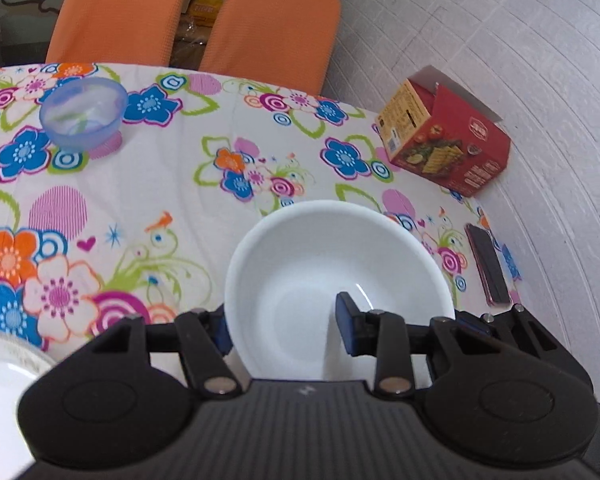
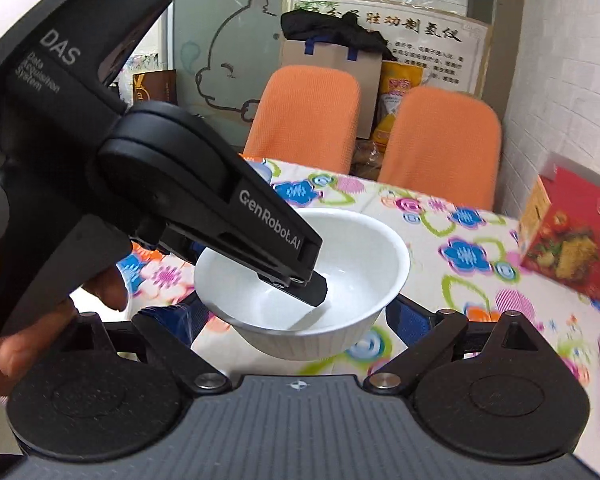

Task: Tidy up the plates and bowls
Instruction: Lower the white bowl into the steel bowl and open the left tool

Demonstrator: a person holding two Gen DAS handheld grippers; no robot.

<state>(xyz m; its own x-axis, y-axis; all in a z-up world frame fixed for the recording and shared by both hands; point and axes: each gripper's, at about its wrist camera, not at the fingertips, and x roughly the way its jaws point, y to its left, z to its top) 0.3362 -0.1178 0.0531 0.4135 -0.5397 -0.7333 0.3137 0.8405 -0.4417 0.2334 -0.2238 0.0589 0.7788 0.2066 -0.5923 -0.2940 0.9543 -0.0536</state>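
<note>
With my left gripper (image 1: 286,326) pinching the glossy white ceramic bowl's (image 1: 320,264) rim, right fingers (image 2: 414,322) spread wide below, I keep it level.

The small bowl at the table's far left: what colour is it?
Translucent pale blue bowl, standing on the floral tablecloth; it shows best in the left wrist view.

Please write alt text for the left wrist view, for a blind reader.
The left gripper grips the rim of a white bowl, one of its fingers inside. Behind it lie a blue bowl and a red box.
</note>
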